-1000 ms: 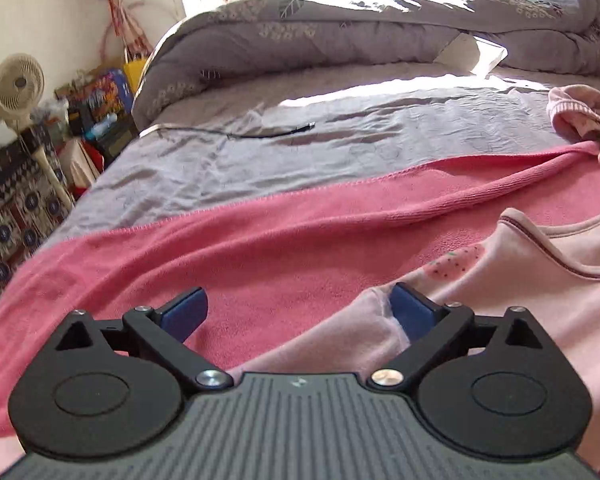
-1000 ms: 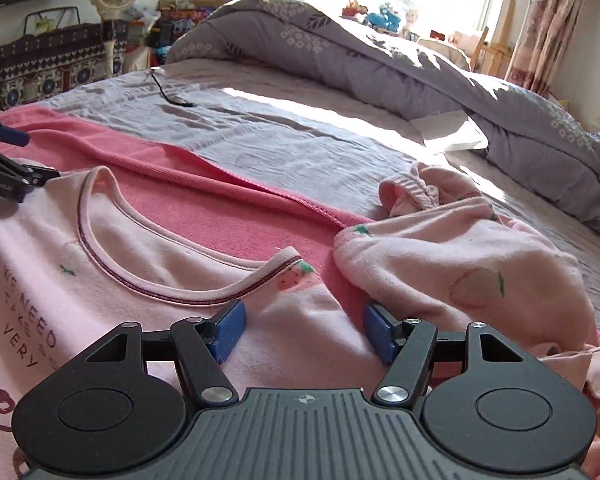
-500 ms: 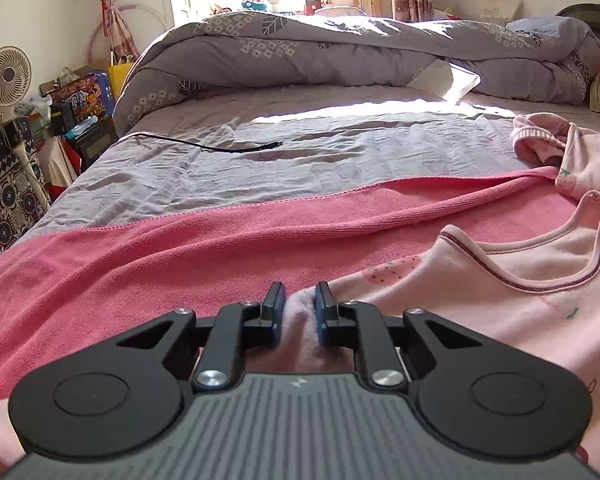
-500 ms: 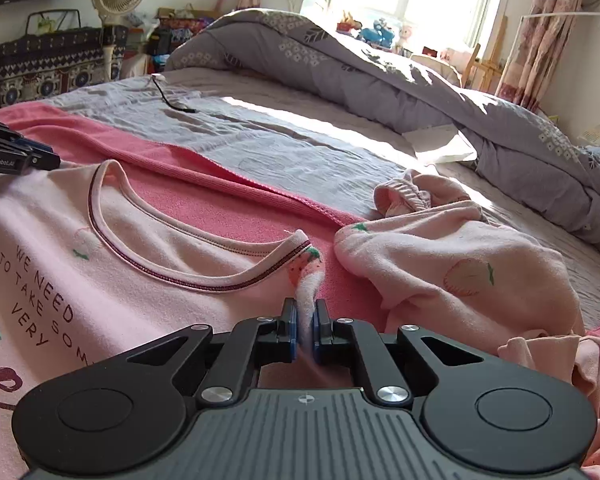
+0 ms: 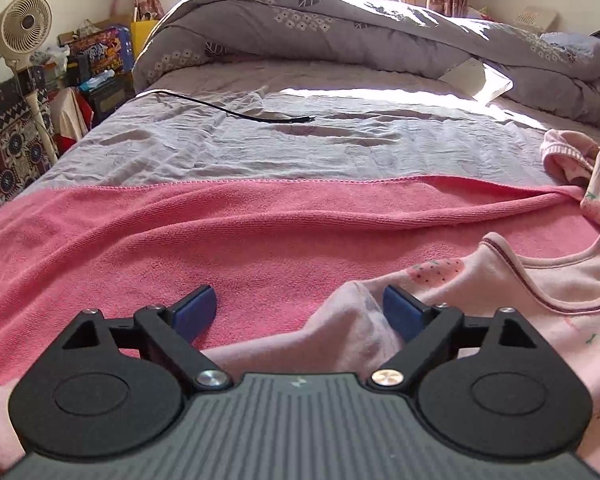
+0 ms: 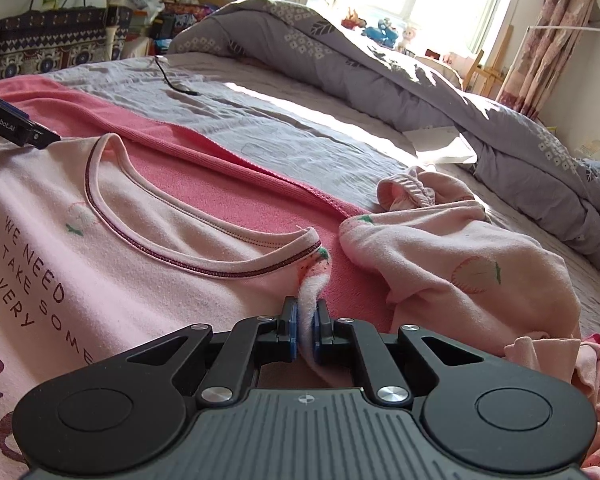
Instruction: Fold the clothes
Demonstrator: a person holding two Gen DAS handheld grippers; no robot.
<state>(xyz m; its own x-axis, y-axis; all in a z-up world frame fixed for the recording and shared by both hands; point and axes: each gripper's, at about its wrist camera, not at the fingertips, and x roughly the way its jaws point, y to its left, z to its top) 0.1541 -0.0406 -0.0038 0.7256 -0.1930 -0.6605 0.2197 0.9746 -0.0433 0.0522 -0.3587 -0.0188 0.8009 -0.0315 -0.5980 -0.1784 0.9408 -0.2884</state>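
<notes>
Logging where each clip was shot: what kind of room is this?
Most likely a home bedroom: a bed with a rumpled grey duvet, a standing fan beside clutter, and curtains at a sunny window.

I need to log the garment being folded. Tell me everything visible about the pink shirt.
The pink shirt is pale, soft knit with strawberry prints, a maroon-trimmed round neckline and dark lettering. It lies face-up on the pink towel. The right gripper pinches its shoulder; the open left gripper straddles the other shoulder.
</notes>
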